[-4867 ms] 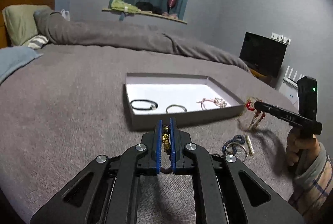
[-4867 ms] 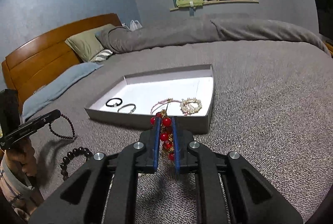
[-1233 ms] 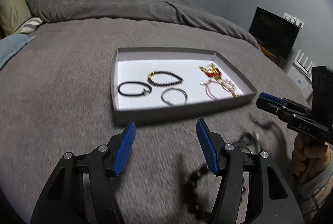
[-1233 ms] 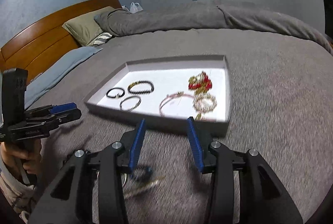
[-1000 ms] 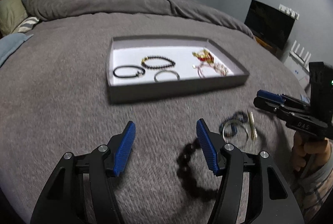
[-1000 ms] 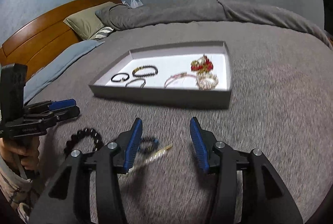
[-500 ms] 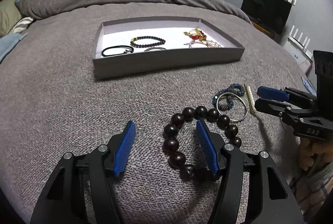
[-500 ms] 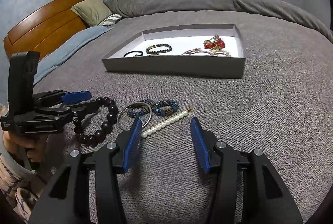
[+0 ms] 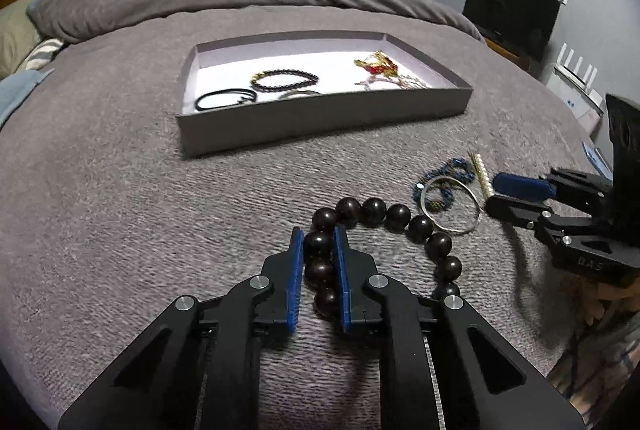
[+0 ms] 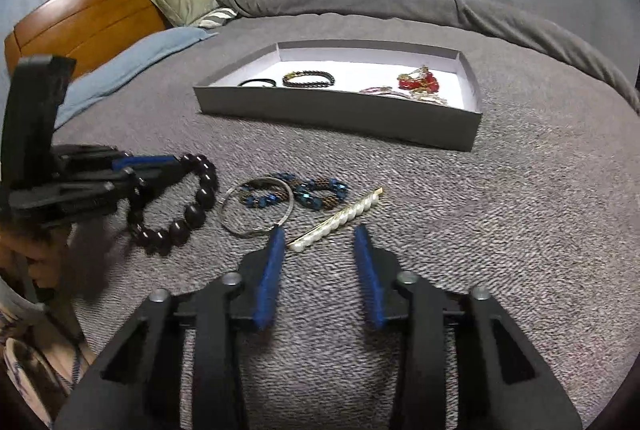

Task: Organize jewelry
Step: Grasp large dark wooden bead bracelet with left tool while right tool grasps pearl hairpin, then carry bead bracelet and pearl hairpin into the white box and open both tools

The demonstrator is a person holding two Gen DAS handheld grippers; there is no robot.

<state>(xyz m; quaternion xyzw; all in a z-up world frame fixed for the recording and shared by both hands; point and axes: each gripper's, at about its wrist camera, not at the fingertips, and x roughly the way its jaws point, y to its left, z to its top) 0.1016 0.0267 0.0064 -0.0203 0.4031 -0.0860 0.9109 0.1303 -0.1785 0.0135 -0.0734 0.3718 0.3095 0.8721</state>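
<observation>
The left gripper [image 9: 319,250] had just been closing, and the left wrist view showed its blue pads pinching the big dark wooden beads of the bead bracelet [image 9: 394,216] lying on the grey blanket [image 9: 120,198]. The right wrist view saw the same grip only from the side, at about nine o'clock.

The right gripper [image 10: 318,242] had also just been closing, yet its pads stood spread with nothing pressed between them. Its own view showed the pearl hair clip [image 10: 340,216] just beyond the tips at twelve o'clock, its near end beside the left pad. The silver bangle [image 10: 258,208] and blue beaded bracelet [image 10: 316,192] lay at eleven o'clock.

The grey tray [image 10: 340,116] sat farther off, holding a red and gold piece [image 10: 418,81], a dark beaded bracelet [image 10: 308,78] and a black band [image 9: 224,98]. Only the right view took in the wooden headboard [image 10: 100,10]; only the left view showed the television [image 9: 510,12].
</observation>
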